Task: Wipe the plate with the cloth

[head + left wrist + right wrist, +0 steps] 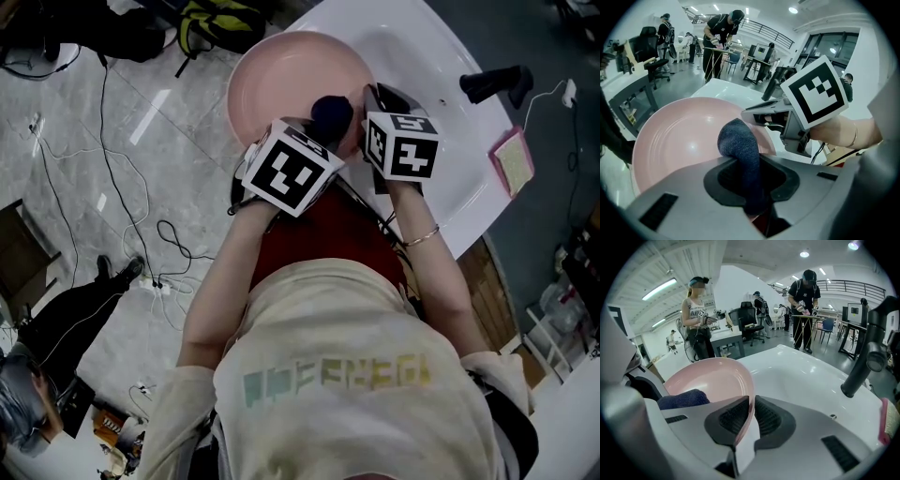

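A large pink plate (281, 80) is held tilted over the white sink (422, 56). My right gripper (367, 101) is shut on the plate's near rim; in the right gripper view the plate (710, 378) edge runs between the two pads (733, 418). My left gripper (319, 131) is shut on a dark blue cloth (331, 114). In the left gripper view the cloth (740, 150) stands up between the jaws and rests against the plate (679, 140) face. The cloth (682, 398) also shows at the plate's lower left in the right gripper view.
A black faucet (495, 84) stands on the sink's right side, and a pink-edged sponge (513, 161) lies near the counter's right edge. Cables (112, 187) trail across the marble floor at left. People and desks stand in the room beyond.
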